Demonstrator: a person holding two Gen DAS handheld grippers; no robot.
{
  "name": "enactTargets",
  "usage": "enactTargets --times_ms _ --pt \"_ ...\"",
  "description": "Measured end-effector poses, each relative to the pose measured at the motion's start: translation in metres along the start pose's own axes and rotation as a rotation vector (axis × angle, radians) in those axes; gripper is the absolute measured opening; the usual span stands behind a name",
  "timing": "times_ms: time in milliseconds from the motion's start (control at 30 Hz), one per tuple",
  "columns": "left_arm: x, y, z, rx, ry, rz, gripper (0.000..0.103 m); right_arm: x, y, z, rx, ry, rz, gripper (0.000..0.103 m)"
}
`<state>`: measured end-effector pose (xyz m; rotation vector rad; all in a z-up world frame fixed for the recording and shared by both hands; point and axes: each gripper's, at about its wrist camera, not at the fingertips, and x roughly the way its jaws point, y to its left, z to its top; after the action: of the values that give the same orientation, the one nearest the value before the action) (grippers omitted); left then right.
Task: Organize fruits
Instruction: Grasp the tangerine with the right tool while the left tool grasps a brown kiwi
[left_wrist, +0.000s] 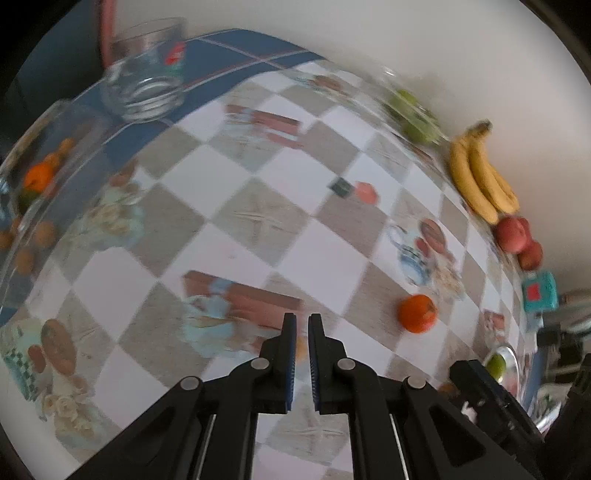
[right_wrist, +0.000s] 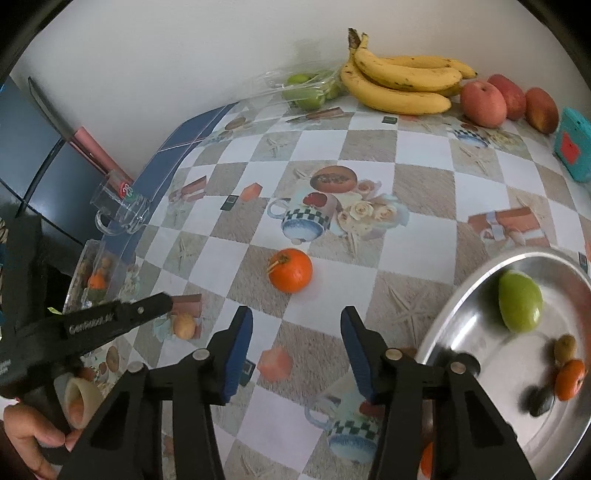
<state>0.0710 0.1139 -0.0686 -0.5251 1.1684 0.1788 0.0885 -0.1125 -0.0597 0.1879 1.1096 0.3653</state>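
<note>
An orange (right_wrist: 290, 270) lies on the checked tablecloth, ahead of my open, empty right gripper (right_wrist: 297, 325); it also shows in the left wrist view (left_wrist: 417, 313), to the right of my left gripper (left_wrist: 302, 320), whose jaws are nearly closed on nothing. A steel plate (right_wrist: 461, 295) at the right holds a green mango (right_wrist: 520, 305), a small orange (right_wrist: 570, 379) and two small dark fruits. Bananas (right_wrist: 402, 83), red apples (right_wrist: 484, 103) and bagged green fruit (right_wrist: 308, 90) lie along the far wall.
A glass mug (right_wrist: 120, 206) stands at the left edge. A clear container (right_wrist: 94, 277) with small fruits is beside it. A small brown fruit (right_wrist: 184, 325) lies near the left gripper's body. A teal box (right_wrist: 574, 146) sits at the right.
</note>
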Motion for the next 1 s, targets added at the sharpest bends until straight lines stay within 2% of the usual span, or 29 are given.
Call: enactTargets --times_ms 100,200,233,267,500,600,1000 --pt "0.001 0.011 0.001 -0.021 0.002 0.007 0.01 0.009 0.001 0.009 0.001 0.002 0.005 0.05" --pt "0.008 0.015 0.0 -0.028 0.03 -0.002 0.027 0.023 0.005 0.019 0.001 0.008 0.016 0.048" --pt "0.01 0.016 -0.001 -0.03 0.042 -0.012 0.037 0.029 0.007 0.022 -0.004 0.014 0.018 0.048" --pt "0.011 0.017 -0.001 -0.035 0.049 -0.026 0.04 0.033 0.009 0.023 -0.01 0.02 0.015 0.046" --pt "0.015 0.009 -0.002 0.0 0.061 -0.042 0.04 0.063 0.007 0.031 -0.008 0.067 -0.001 0.045" --pt "0.018 0.005 -0.004 0.02 0.069 -0.03 0.04 0.07 0.004 0.031 0.007 0.082 0.01 0.04" --pt "0.029 0.01 -0.01 0.003 0.106 -0.028 0.039 0.055 0.001 0.027 0.04 0.068 0.042 0.038"
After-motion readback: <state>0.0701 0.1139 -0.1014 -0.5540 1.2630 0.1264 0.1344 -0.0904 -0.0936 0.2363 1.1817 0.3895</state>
